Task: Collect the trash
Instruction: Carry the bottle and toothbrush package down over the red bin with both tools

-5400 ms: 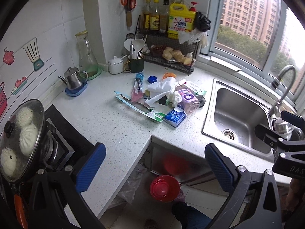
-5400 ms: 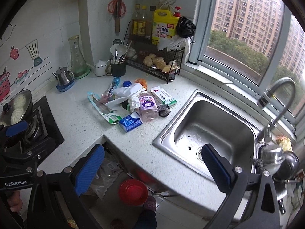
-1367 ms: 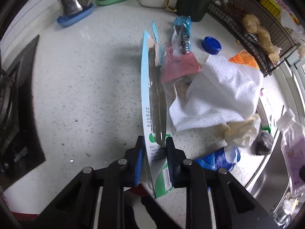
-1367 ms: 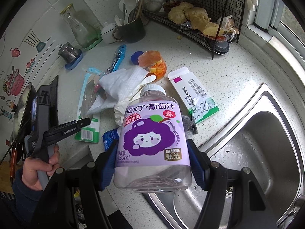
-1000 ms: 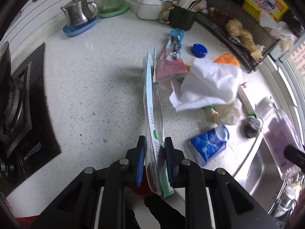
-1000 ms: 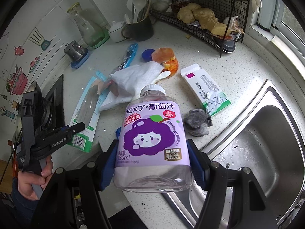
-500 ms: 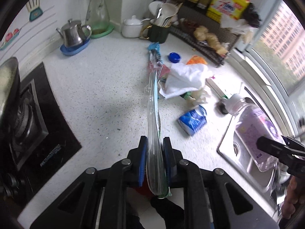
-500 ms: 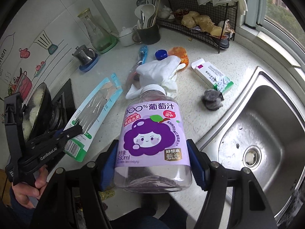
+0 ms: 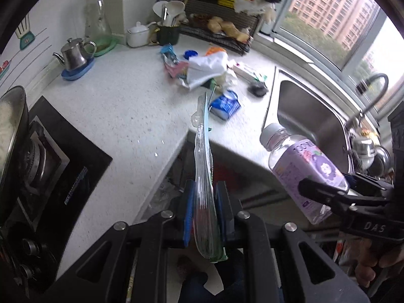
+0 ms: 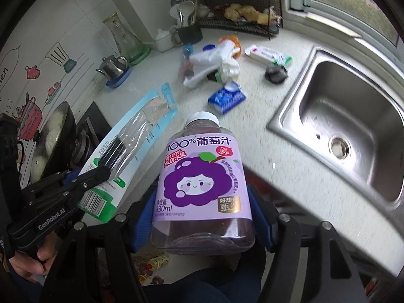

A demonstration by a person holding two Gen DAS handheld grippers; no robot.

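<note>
Two pieces of trash are lifted off the white counter [image 10: 121,101] at once, one in each claw, so I can carry both away in a single trip. My right gripper [image 10: 202,214] is clamped across the broad flanks of the purple grape-juice bottle [image 10: 202,174], gripped low near its base so the cap end points forward over the counter edge beside the sink [image 10: 353,136]. My left gripper [image 9: 205,209] is pinched nearly together on the bottom end of the long clear-and-teal blister pack [image 9: 203,166], which stands edge-on between the pads and sticks out toward the pile. I judge the bin is somewhere below; I cannot make it out. Left on the counter are the white tissue [image 10: 209,60], the white carton [image 10: 267,54], the blue packet [image 10: 226,97] and a dark grey wad [image 10: 276,72].
</note>
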